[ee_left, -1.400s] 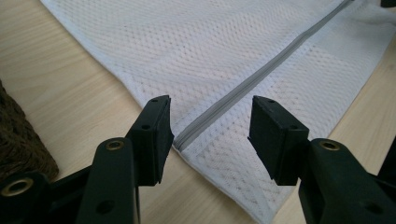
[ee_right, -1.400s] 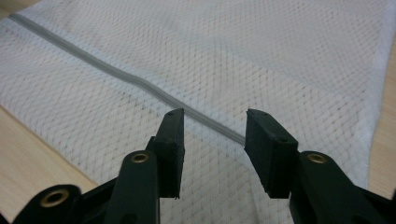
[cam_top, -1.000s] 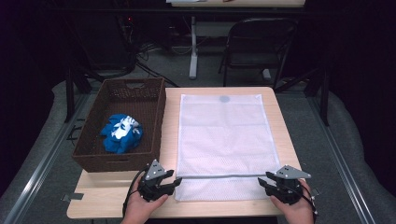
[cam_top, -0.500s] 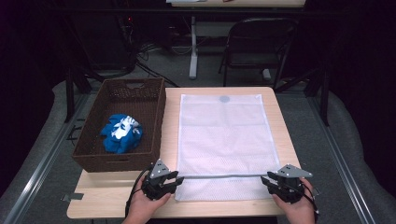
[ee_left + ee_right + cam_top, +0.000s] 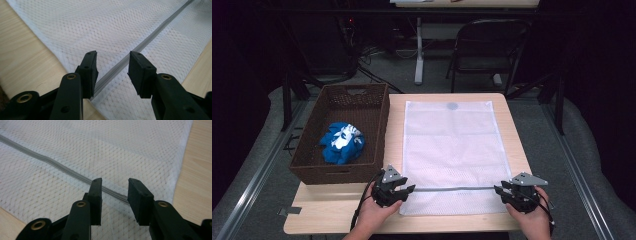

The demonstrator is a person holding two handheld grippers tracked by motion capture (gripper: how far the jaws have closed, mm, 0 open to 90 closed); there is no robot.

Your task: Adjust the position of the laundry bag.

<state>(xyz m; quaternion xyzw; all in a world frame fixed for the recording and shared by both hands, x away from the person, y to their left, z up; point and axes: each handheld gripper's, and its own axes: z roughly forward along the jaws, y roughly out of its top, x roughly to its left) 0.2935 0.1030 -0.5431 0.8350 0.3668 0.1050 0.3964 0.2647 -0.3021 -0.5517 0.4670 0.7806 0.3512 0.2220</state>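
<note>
A white mesh bag (image 5: 452,145) lies flat on the wooden table (image 5: 337,210), with a grey zipper (image 5: 457,189) running across its near end. My left gripper (image 5: 409,189) sits at the zipper's left end, jaws open. They have just been opening, and the zipper (image 5: 155,37) passes between them untouched in the left gripper view (image 5: 113,56). My right gripper (image 5: 499,190) rests at the zipper's right end. Its jaws have been closing but stand open (image 5: 115,182) astride the zipper (image 5: 50,161), pads off the mesh.
A brown wicker basket (image 5: 312,170) stands left of the bag with a crumpled blue and white cloth (image 5: 342,142) inside. A folding chair (image 5: 489,45) and a table leg stand beyond the far edge. Bare wood shows along the table's front left.
My left gripper has slid a little to the right, onto the bag's left edge at the zipper. The right gripper has stayed in place.
</note>
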